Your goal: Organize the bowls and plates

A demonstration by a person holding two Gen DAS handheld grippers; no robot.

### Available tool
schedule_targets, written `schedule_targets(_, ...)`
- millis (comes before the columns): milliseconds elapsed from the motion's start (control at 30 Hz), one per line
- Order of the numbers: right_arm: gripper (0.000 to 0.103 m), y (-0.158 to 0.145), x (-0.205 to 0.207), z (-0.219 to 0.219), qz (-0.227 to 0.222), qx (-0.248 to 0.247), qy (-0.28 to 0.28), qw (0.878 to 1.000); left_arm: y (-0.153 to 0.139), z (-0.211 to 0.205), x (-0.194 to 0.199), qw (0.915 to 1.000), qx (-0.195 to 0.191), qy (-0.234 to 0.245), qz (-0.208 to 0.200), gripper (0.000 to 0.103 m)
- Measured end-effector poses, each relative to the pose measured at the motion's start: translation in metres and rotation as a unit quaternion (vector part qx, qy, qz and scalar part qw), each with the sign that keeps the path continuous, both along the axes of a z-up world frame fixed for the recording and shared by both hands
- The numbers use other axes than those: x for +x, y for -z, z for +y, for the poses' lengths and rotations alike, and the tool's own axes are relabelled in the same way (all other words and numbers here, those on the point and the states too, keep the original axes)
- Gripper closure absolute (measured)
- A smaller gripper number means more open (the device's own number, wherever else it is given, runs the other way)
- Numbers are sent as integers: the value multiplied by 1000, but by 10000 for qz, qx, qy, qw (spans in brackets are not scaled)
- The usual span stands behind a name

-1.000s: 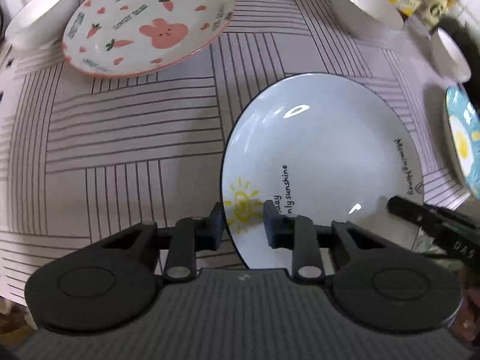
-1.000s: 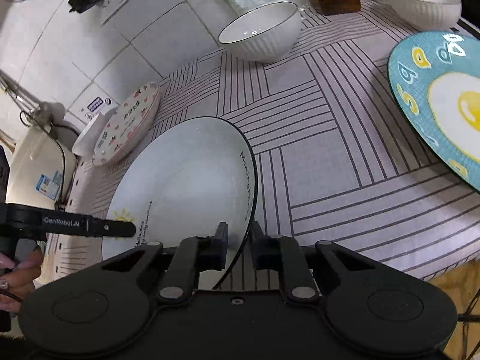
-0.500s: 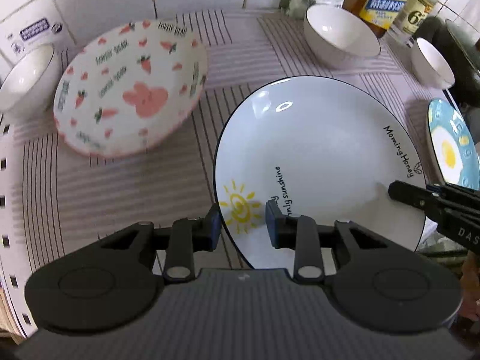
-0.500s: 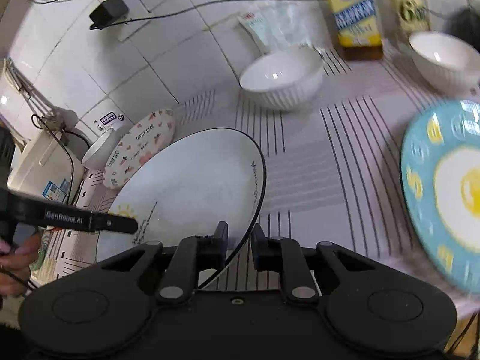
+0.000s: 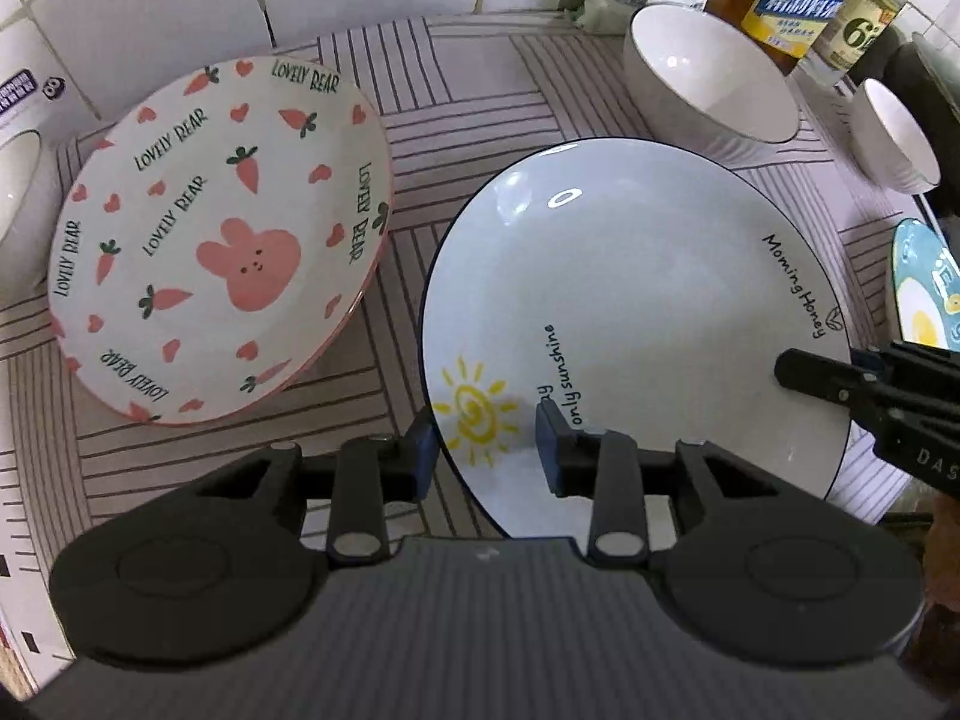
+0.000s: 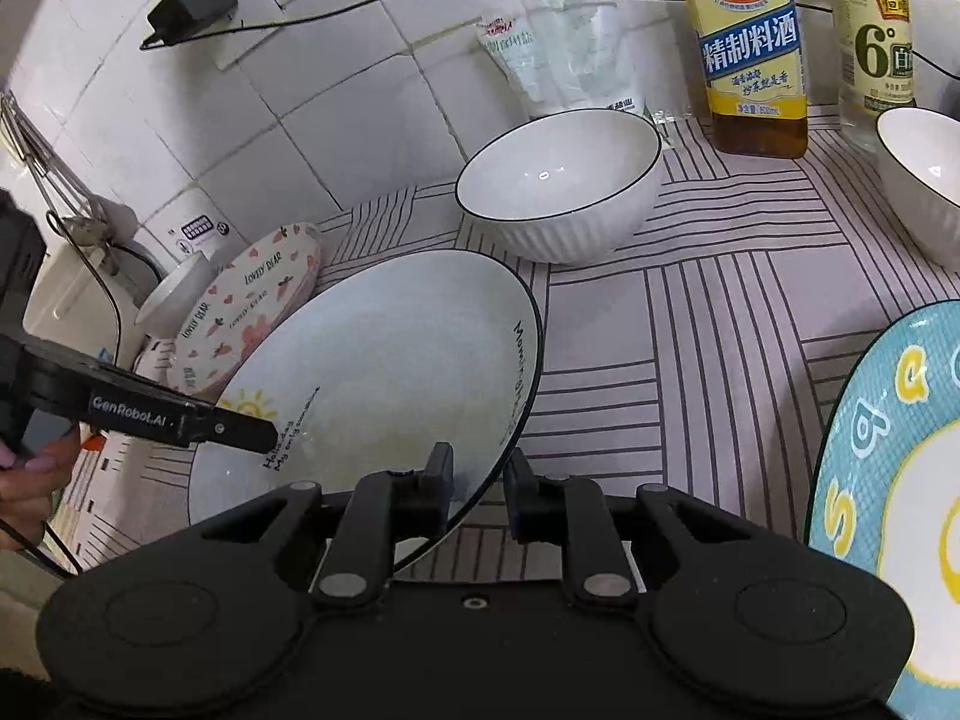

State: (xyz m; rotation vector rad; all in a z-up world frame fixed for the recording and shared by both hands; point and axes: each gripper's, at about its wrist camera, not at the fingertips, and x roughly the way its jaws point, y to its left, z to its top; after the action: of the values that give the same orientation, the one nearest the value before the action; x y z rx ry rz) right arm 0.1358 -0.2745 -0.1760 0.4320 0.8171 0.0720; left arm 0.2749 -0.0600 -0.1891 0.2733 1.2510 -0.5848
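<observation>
A white plate with a sun drawing (image 5: 630, 312) is held off the striped cloth by both grippers. My left gripper (image 5: 486, 450) is shut on its near-left rim by the sun. My right gripper (image 6: 478, 483) is shut on its opposite rim; the plate also shows in the right wrist view (image 6: 384, 372). A pink rabbit plate (image 5: 222, 240) lies to the left, tilted against something; it also shows in the right wrist view (image 6: 240, 312). A blue egg plate (image 6: 894, 480) lies at the right. A white bowl (image 6: 558, 180) stands behind the held plate.
A second white bowl (image 6: 924, 180) stands at the far right and a third bowl (image 5: 18, 192) at the far left by the wall. Two bottles (image 6: 750, 42) and a plastic bag (image 6: 558, 48) stand against the tiled wall. A cable and plug (image 6: 192, 0) hang on the wall.
Both grippers have lifted the sun plate off the cloth and tipped the views up toward the wall. The rabbit plate now appears closer to the held plate.
</observation>
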Motion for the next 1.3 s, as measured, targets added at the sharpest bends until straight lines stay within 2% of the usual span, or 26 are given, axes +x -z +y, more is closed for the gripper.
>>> schedule_targets(133,81,7,5,-1,59,-82,79,9999,10,-3,4,10000,26,-20,73,71)
schedule_targets(233,80,8,8,1,283,-119,209,9993,8,-11,-2,9996,241,120,11,70)
schedule_targets(400,72,-8,-1,4,445,-101,549,9974,5,-8,-3,9969,307,-458,558,70)
schedule_targets(433,71,-12,-5,4,430,-93,586,9973,3,-6,-5,9965,331,-518,565,70)
schedule_targets(600,65,-43,-40,-4,241,-219,631,9975,-21,-1,-26,9974,580,-424,42,68)
schedule_targets(733,63,-69,-68,-16,81,-507,599,9969,-48,-4,-44,9983,474,-251,-232,65)
schedule_targets(833,61,-89,-89,-27,64,-834,511,9952,-67,-11,-58,9971,404,-274,-585,64)
schedule_targets(967,59,-111,-118,-56,-345,-738,705,9942,-85,-20,-77,9953,222,-363,-873,64)
schedule_targets(1067,52,-115,-138,-76,-479,-927,1002,9895,-101,-36,-90,9949,37,-412,-921,64)
schedule_targets(1233,50,-105,-167,-109,-608,-1121,1142,9852,-114,-79,-114,9926,-192,-186,-1186,64)
schedule_targets(1300,50,-96,-173,-125,-582,-1030,1116,9867,-115,-98,-122,9919,-327,-96,-1220,62)
